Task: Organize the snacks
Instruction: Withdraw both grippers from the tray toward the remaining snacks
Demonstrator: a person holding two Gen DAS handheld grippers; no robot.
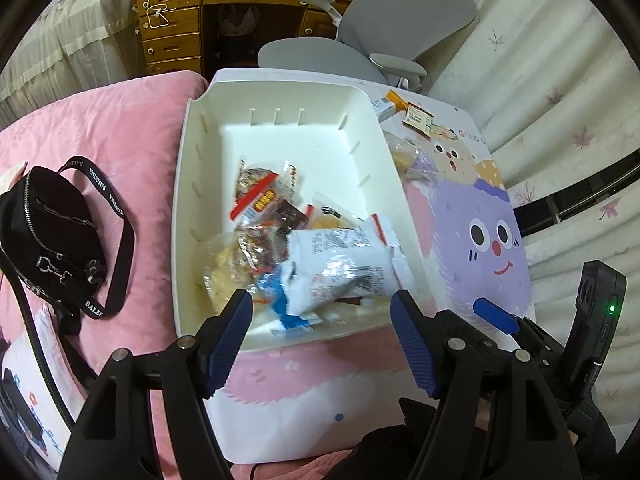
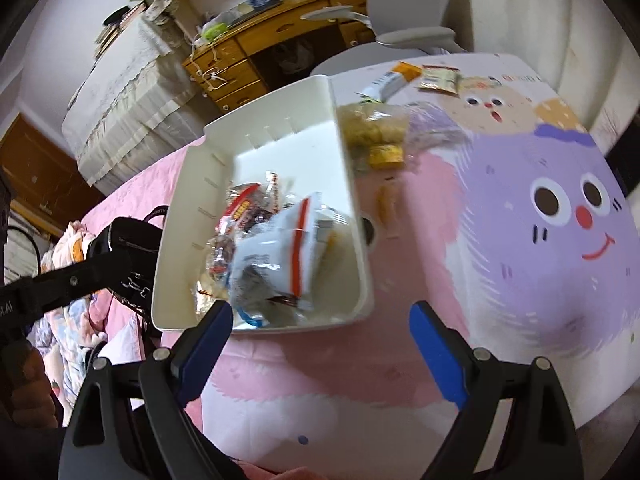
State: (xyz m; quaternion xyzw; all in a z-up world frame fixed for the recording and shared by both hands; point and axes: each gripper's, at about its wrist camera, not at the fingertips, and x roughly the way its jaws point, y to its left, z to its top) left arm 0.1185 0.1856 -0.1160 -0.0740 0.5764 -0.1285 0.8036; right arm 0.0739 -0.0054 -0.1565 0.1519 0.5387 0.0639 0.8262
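A white plastic bin (image 1: 192, 184) (image 2: 348, 168) sits on a cartoon-printed table (image 1: 480, 240) (image 2: 520, 260). It holds several snack packets, with a white and blue packet (image 1: 340, 264) (image 2: 280, 252) on top near the front and a red-labelled one (image 1: 256, 200) behind. My left gripper (image 1: 324, 320) is open and empty just above the bin's near edge. My right gripper (image 2: 320, 320) is open and empty in front of the bin. Loose snacks lie on the table right of the bin: a clear bag of yellow pieces (image 2: 374, 132) (image 1: 400, 152), an orange packet (image 2: 404, 74) (image 1: 394, 104) and a small sachet (image 2: 438, 78) (image 1: 420, 118).
A black shoulder bag (image 1: 52, 240) (image 2: 120, 240) lies on the pink bedding (image 1: 100, 132) left of the bin. A grey office chair (image 1: 380, 32) and a wooden desk (image 1: 180, 20) (image 2: 240, 60) stand behind the table. The right gripper's finger (image 1: 496, 314) shows at the left wrist view's lower right.
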